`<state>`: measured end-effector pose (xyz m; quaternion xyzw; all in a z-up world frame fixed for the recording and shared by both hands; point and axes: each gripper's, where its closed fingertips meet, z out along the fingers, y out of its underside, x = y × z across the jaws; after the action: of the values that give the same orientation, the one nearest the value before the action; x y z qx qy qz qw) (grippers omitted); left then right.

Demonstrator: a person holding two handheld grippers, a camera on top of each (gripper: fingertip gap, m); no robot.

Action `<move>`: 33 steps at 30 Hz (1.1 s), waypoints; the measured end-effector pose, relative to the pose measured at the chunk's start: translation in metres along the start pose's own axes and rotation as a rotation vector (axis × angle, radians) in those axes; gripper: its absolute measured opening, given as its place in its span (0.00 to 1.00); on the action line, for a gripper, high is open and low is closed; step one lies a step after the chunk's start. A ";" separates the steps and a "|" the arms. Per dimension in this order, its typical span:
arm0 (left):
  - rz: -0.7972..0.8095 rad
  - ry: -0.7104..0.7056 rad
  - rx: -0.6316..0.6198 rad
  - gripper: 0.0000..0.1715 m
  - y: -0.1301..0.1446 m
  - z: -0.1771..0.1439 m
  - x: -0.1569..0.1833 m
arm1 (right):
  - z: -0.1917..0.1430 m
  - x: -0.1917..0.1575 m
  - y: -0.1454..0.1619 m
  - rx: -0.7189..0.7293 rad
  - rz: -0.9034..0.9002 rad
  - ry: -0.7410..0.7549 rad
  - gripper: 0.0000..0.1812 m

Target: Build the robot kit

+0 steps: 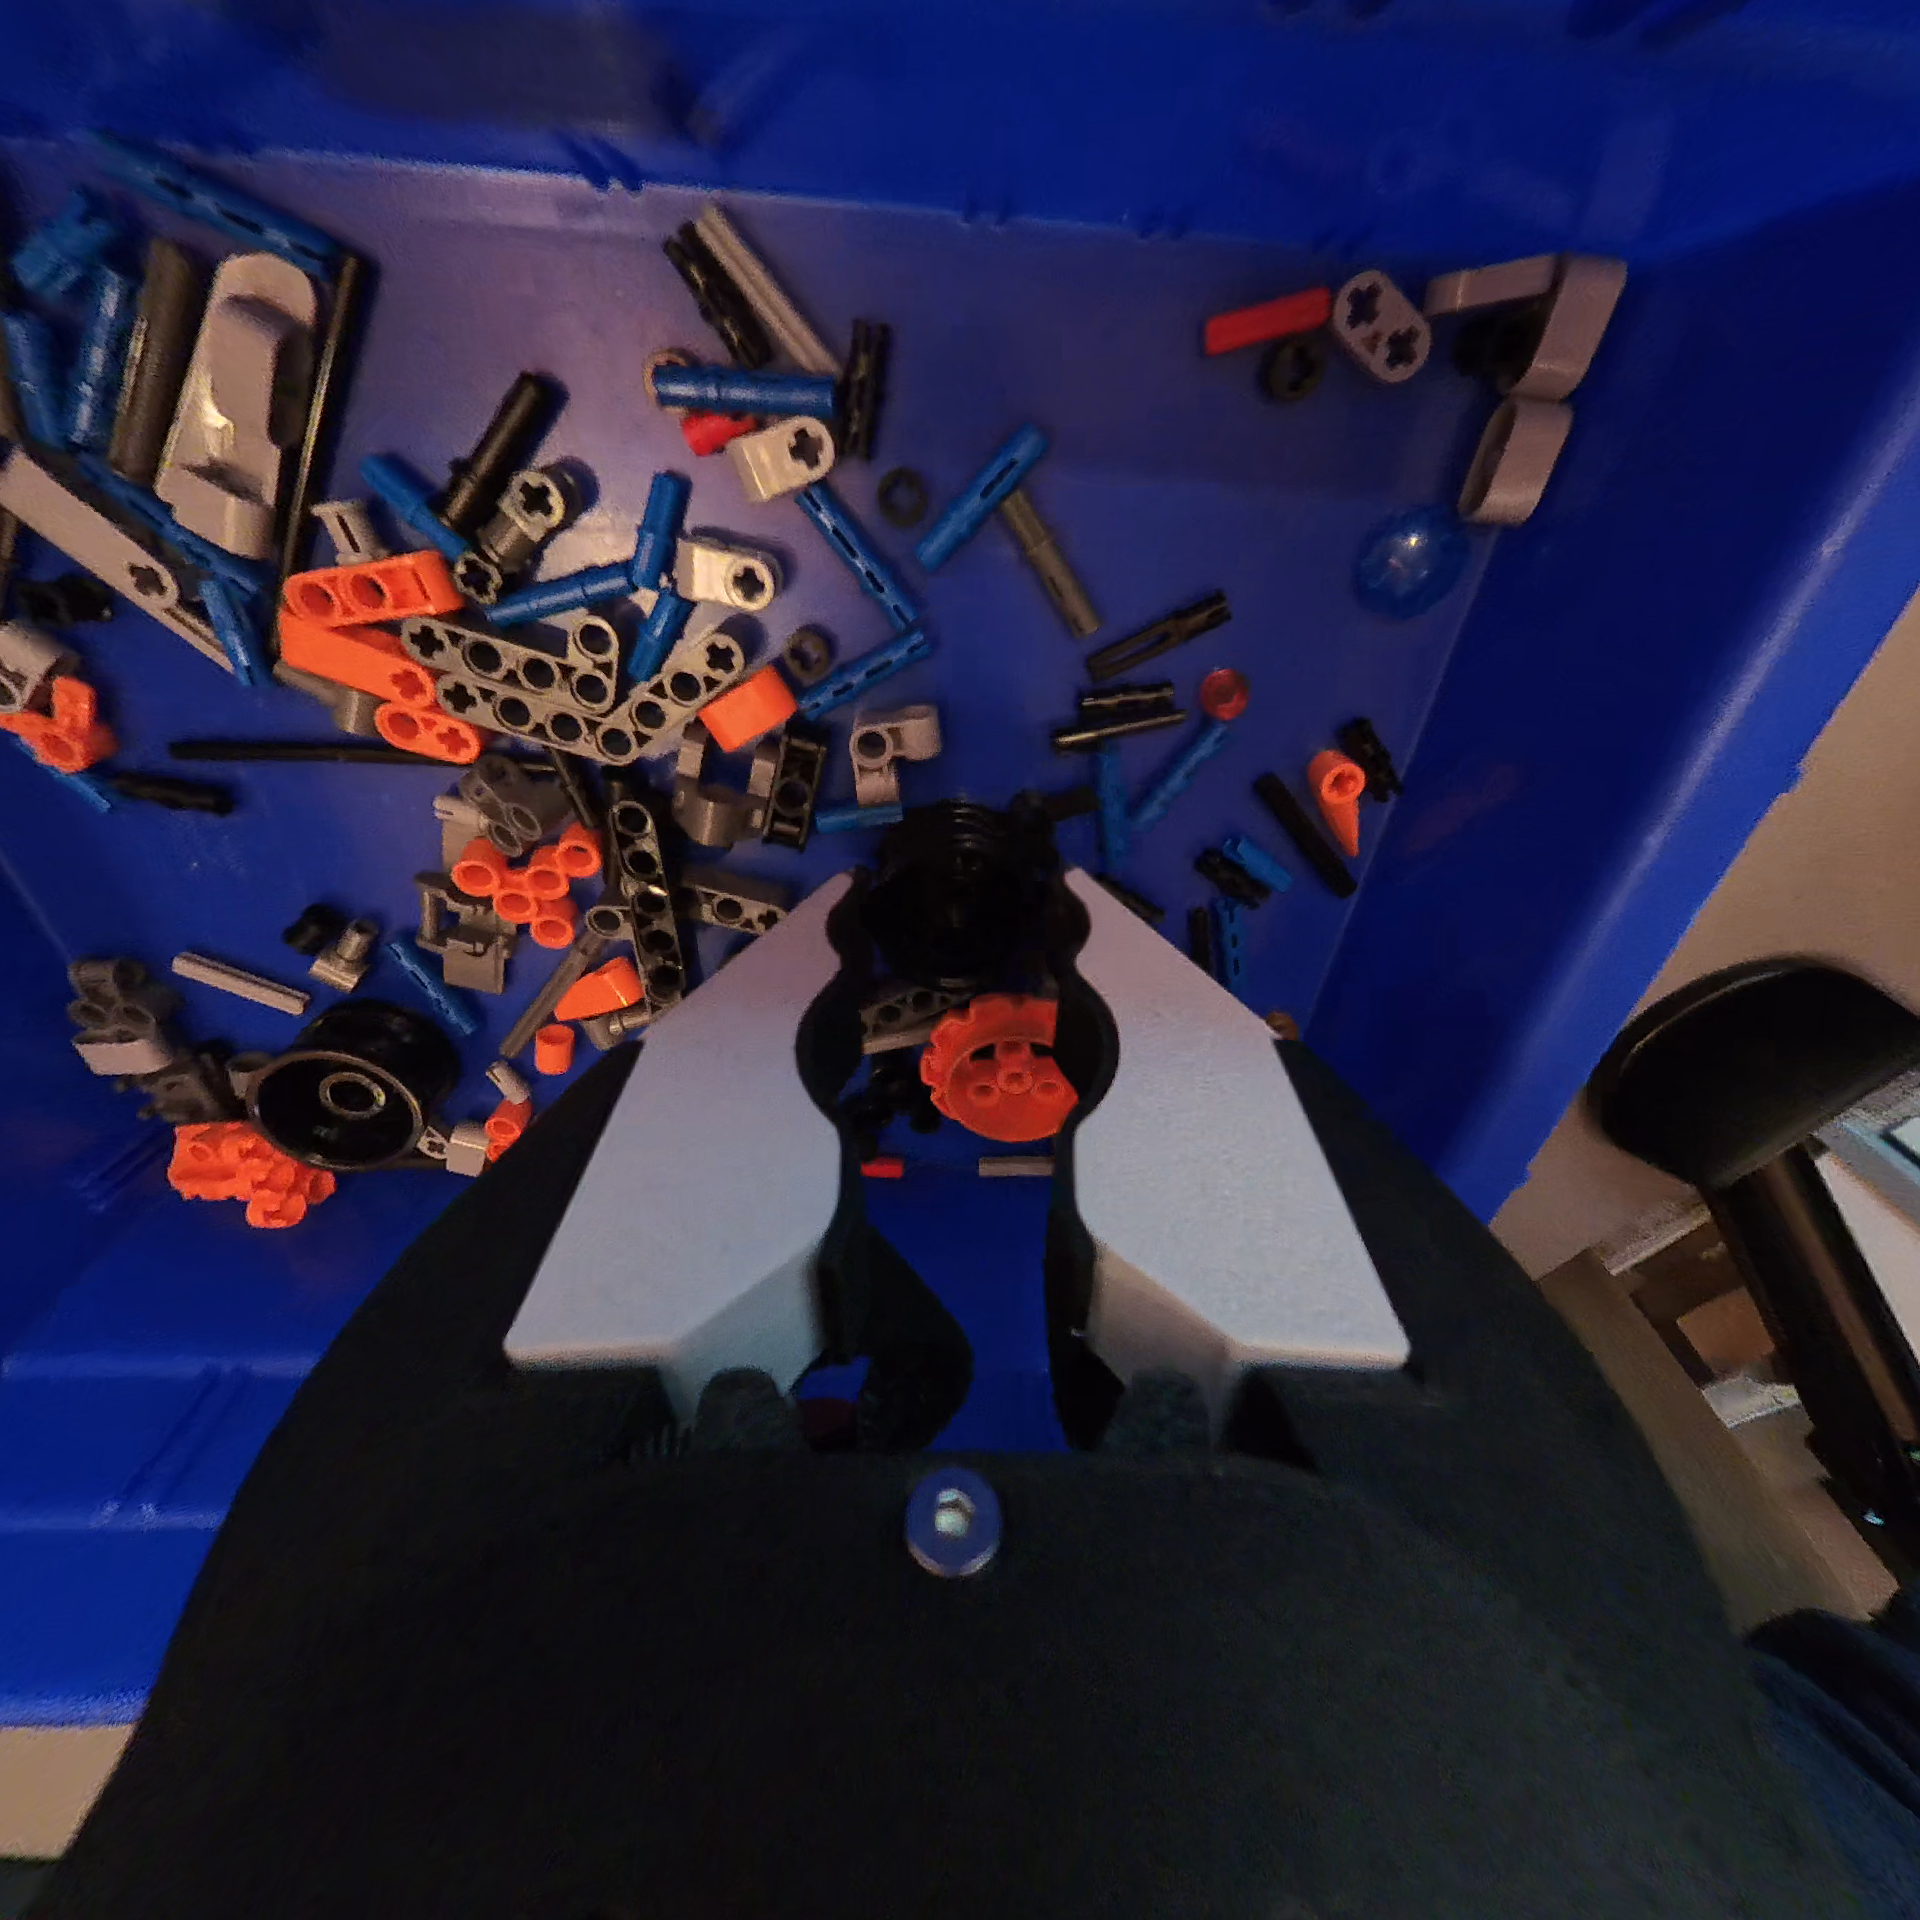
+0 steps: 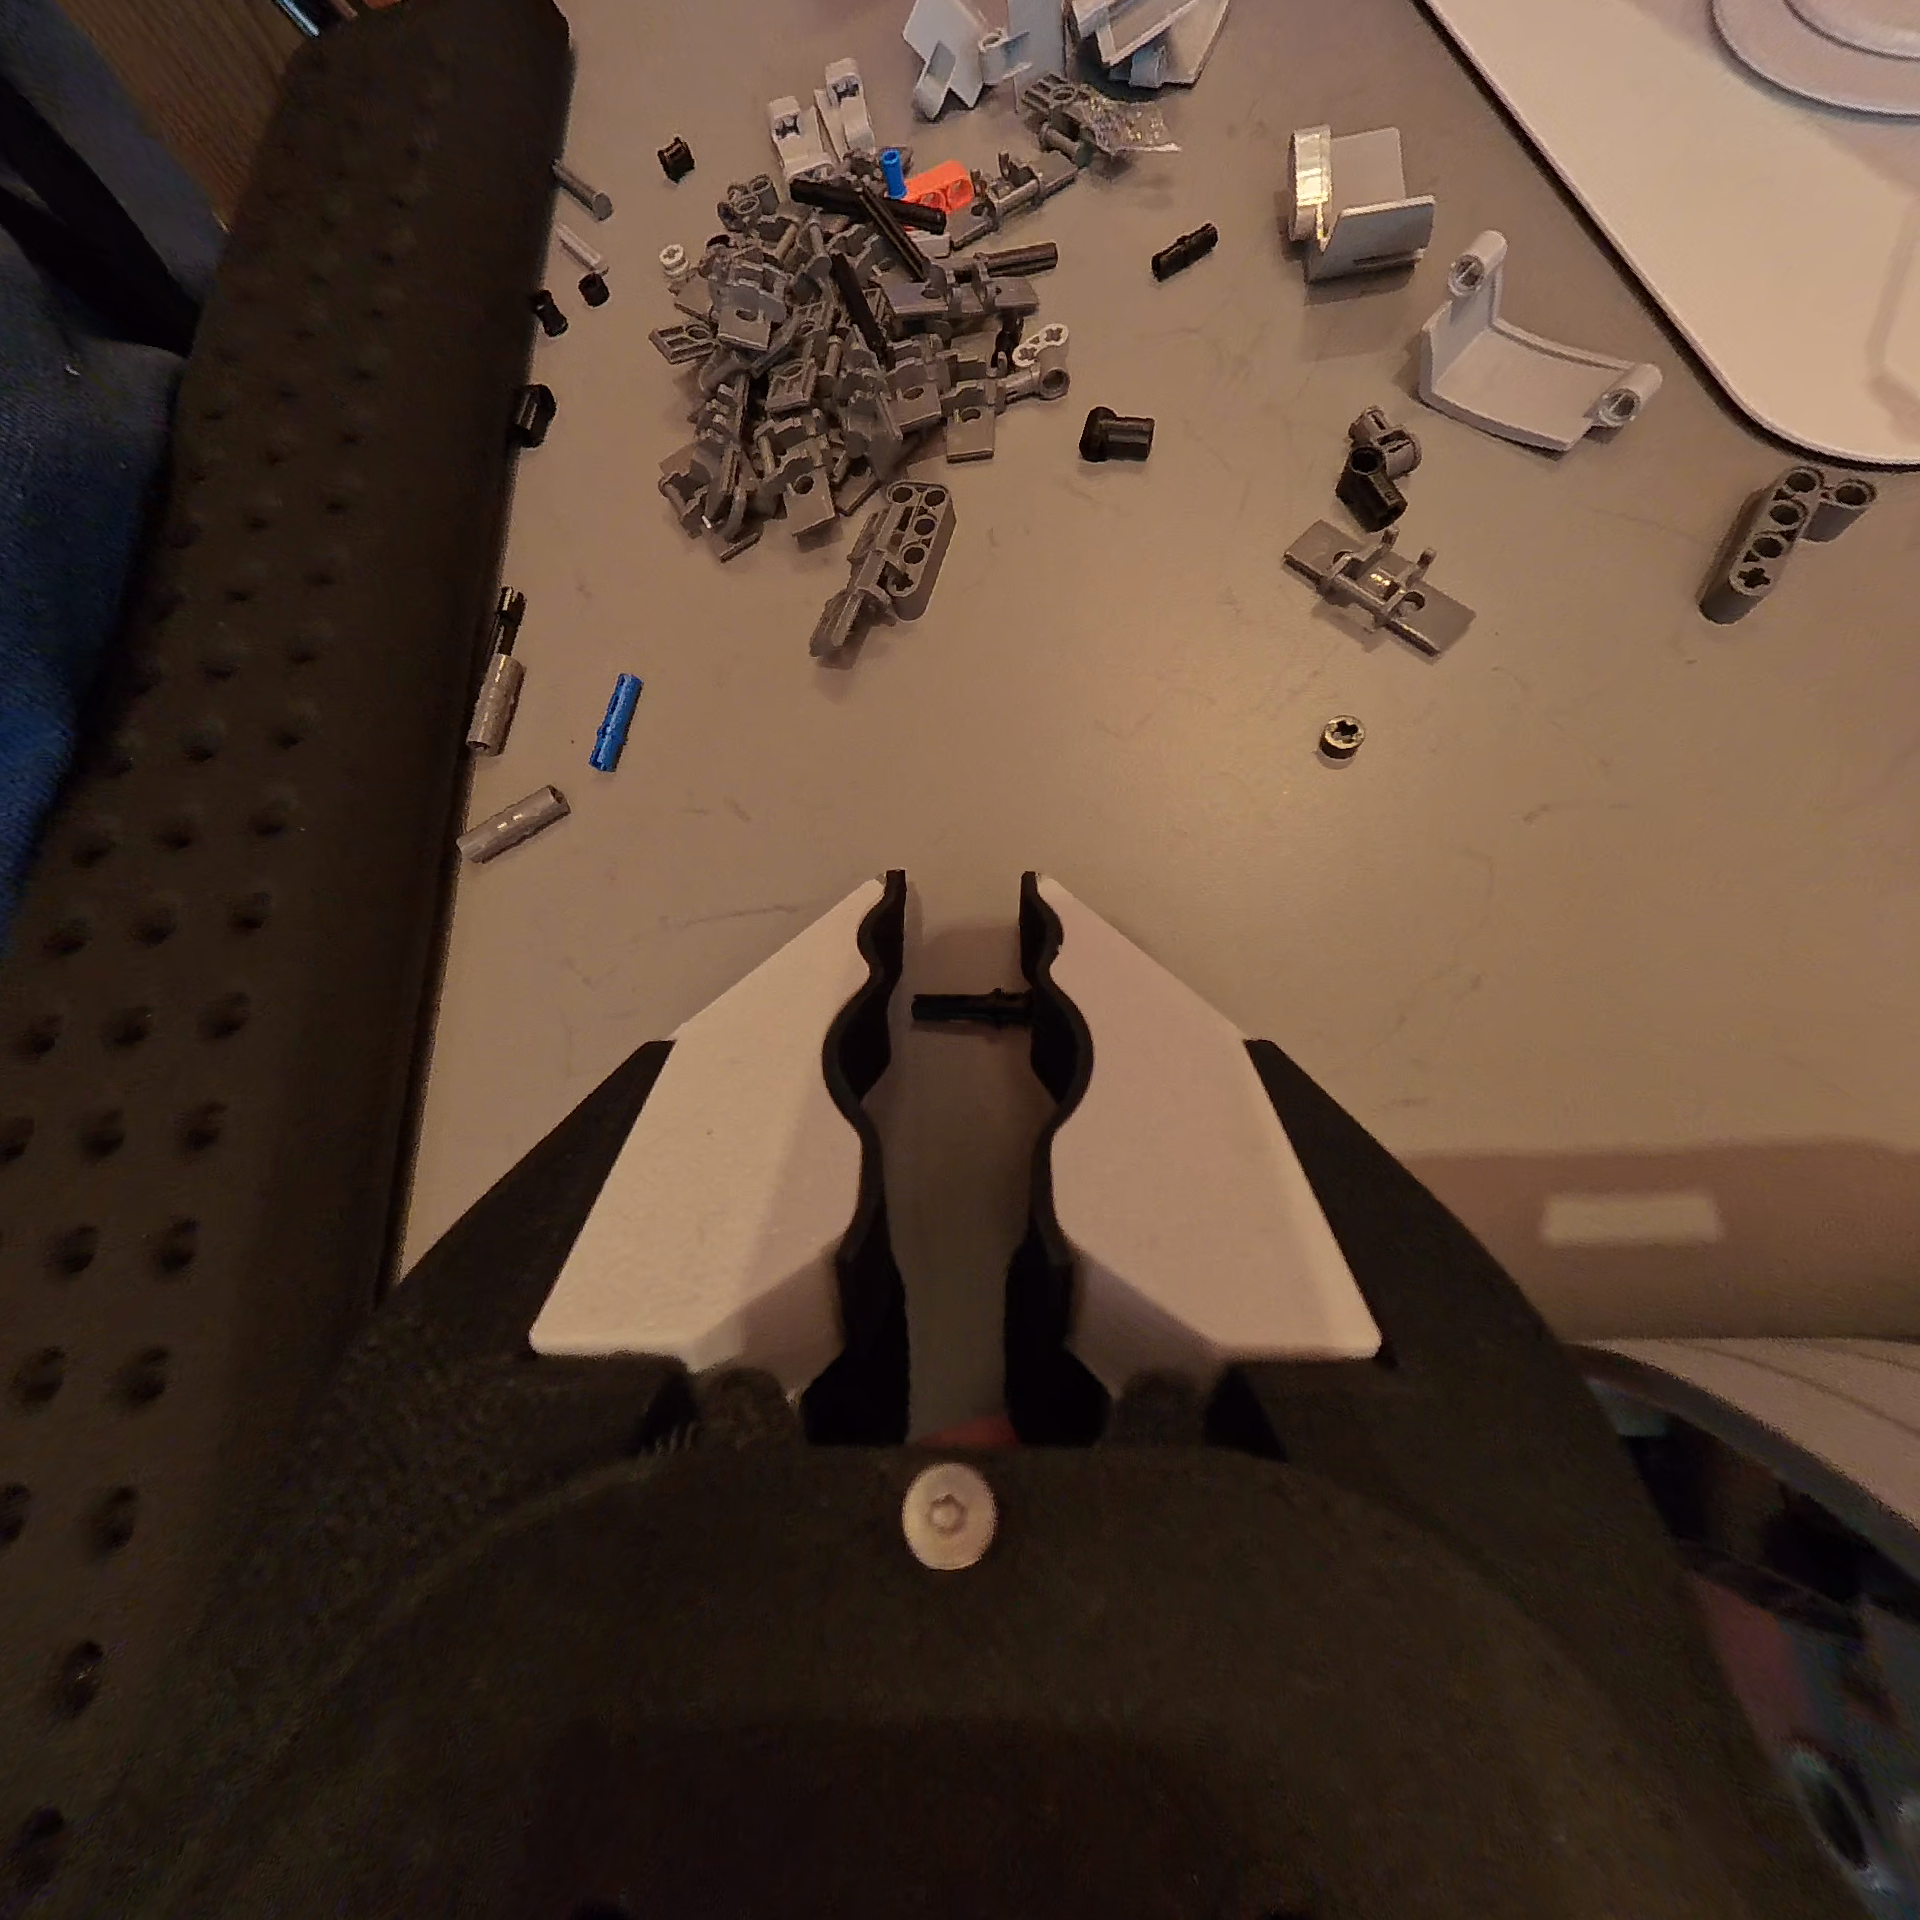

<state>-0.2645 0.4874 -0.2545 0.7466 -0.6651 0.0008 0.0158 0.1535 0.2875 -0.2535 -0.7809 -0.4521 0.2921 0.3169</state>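
Left fingers (image 1: 961, 883) clamped around black ribbed piece (image 1: 961, 883), orange wheel (image 1: 997, 1065) between them

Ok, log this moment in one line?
left gripper shut on black part, over blue bin | right gripper open, black pin between fingers

It looks like a hobby or office workspace set up for building-toy parts. A blue bin (image 1: 1558, 727) fills most of the left wrist view, strewn with small plastic beams and pins (image 1: 561, 675). In the right wrist view a grey surface (image 2: 1247, 935) carries a pile of grey parts (image 2: 831, 384) at upper centre. A chair (image 1: 1756, 1070) shows at right.
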 end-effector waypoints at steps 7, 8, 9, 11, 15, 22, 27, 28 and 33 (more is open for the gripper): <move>0.002 -0.044 0.010 0.19 -0.004 -0.003 -0.004 | 0.000 -0.002 0.000 0.000 -0.014 -0.003 0.11; -0.004 -0.047 0.019 0.19 -0.004 -0.005 -0.005 | 0.000 -0.002 0.000 0.000 -0.015 -0.003 0.11; -0.004 -0.051 0.022 0.19 -0.004 -0.008 -0.007 | 0.000 -0.002 0.000 0.000 -0.016 -0.004 0.11; -0.013 -0.067 0.035 0.19 -0.004 -0.012 -0.012 | 0.000 -0.002 0.000 0.000 -0.016 -0.006 0.11; -0.044 -0.099 0.055 0.19 -0.002 -0.023 -0.028 | 0.000 -0.003 0.000 0.000 -0.016 -0.009 0.11; -0.128 -0.146 0.071 0.19 0.012 -0.032 -0.068 | 0.000 -0.003 0.000 0.002 -0.014 -0.014 0.11; -0.154 -0.141 0.090 0.19 0.011 -0.026 -0.089 | 0.000 -0.003 0.000 0.001 -0.015 -0.014 0.11; -0.152 -0.130 0.094 0.19 0.009 -0.023 -0.091 | 0.000 -0.003 0.000 0.001 -0.015 -0.014 0.11; -0.186 -0.128 0.115 0.19 0.001 -0.016 -0.105 | 0.000 -0.003 0.000 0.002 -0.015 -0.016 0.11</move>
<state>-0.2769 0.5921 -0.2409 0.8033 -0.5914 -0.0102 -0.0698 0.1523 0.2844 -0.2525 -0.7750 -0.4601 0.2962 0.3161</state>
